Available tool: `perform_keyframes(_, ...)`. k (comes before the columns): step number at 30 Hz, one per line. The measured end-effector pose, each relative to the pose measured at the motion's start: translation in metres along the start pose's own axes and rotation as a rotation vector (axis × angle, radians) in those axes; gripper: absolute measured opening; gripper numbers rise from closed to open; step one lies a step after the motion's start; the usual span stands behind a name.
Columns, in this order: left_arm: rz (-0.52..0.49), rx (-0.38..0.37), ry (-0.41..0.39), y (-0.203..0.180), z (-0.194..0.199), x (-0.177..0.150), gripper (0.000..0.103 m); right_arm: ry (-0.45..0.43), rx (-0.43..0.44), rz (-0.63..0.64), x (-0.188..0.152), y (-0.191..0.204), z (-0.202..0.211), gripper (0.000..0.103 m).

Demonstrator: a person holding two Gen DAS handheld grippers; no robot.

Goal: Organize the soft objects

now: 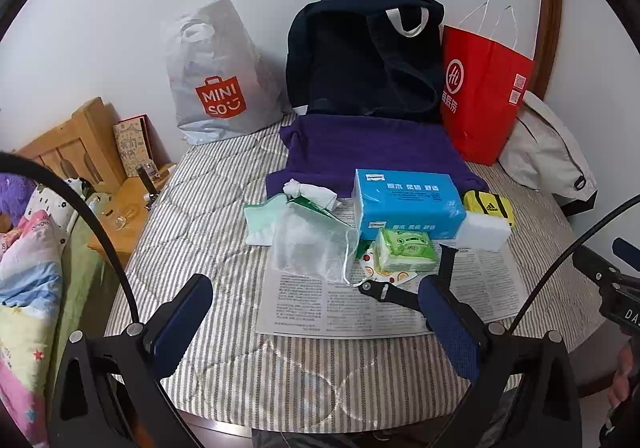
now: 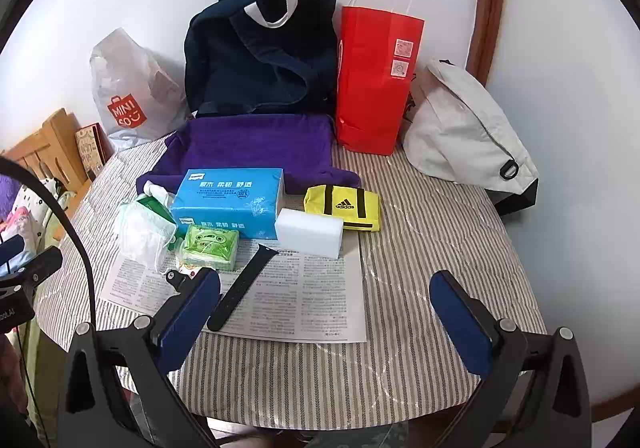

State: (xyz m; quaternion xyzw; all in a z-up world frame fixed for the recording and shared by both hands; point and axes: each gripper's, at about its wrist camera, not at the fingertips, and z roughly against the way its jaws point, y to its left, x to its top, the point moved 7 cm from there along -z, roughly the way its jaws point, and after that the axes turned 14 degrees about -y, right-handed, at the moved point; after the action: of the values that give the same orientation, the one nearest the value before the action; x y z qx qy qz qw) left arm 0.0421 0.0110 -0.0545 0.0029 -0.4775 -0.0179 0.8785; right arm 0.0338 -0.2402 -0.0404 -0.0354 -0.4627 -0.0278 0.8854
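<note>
The left gripper (image 1: 316, 322) hangs over the near edge of a table with a striped cloth (image 1: 208, 216), and its two blue fingers are spread wide with nothing between them. The right gripper (image 2: 326, 318) is the same: wide apart, empty, tilted down above the cloth.

Just past the fingers lies a printed newspaper sheet (image 2: 312, 300). A black watch strap (image 2: 240, 288) lies on it at a slant. Behind the strap, the soft things are gathered in a loose group in the middle of the table. On the left is a clear plastic bag (image 1: 312, 248), with a pale green cloth (image 1: 260, 216) and a white knotted cloth (image 1: 312, 194) beside it. A small green tissue pack (image 2: 210, 246) lies in front of a blue tissue pack (image 2: 230, 202) and touches it. A white sponge block (image 2: 310, 232) is just to the right of the blue pack, and a yellow pouch (image 2: 344, 206) lies behind the sponge.

Farther back, a purple towel (image 2: 260, 144) is spread flat under the back of the group. At the wall stand a grey shopping bag (image 1: 218, 76), a dark blue backpack (image 1: 360, 60) and a red paper bag (image 2: 376, 80). A white fabric bag (image 2: 464, 128) leans at the far right.
</note>
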Motion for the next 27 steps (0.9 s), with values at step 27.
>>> perform_keyframes(27, -0.031, 0.015, 0.001, -0.0042, -0.0008, -0.0012, 0.103, -0.008, -0.002, -0.004, 0.0014, -0.0010, 0.0019, 0.103)
